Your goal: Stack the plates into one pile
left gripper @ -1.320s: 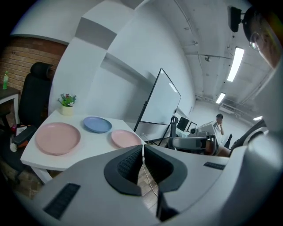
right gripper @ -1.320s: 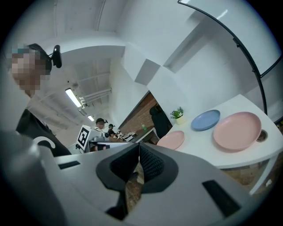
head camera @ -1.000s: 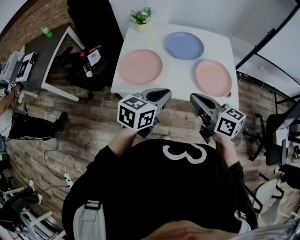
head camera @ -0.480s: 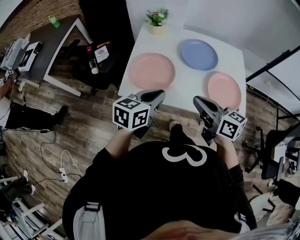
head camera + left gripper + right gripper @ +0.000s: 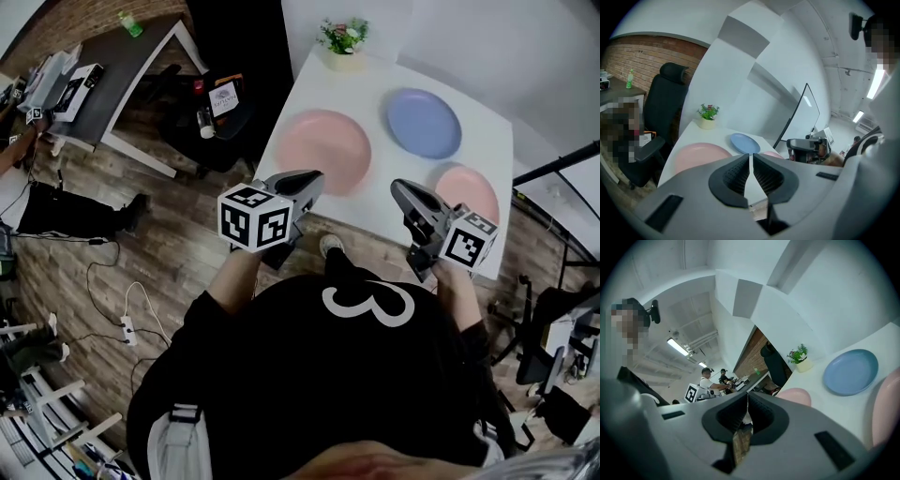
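Observation:
Three plates lie apart on the white table (image 5: 375, 84): a large pink plate (image 5: 323, 150) at the near left, a blue plate (image 5: 424, 122) behind it, and a second pink plate (image 5: 469, 192) at the near right, partly hidden behind my right gripper. My left gripper (image 5: 314, 176) hovers shut and empty at the table's near edge, just short of the large pink plate (image 5: 701, 154). My right gripper (image 5: 398, 187) is also shut and empty, next to the right pink plate (image 5: 886, 404). The blue plate (image 5: 850, 371) lies ahead of it.
A small potted plant (image 5: 343, 42) stands at the table's far edge. A black office chair (image 5: 220, 103) with a bottle and a card on it stands left of the table, with a dark desk (image 5: 103, 75) further left. Cables and a power strip (image 5: 127, 330) lie on the wood floor.
Both grippers have come closer to the table's near edge, and the table has slid right and nearer in the head view. Both pairs of jaws stay shut and no plate has moved.

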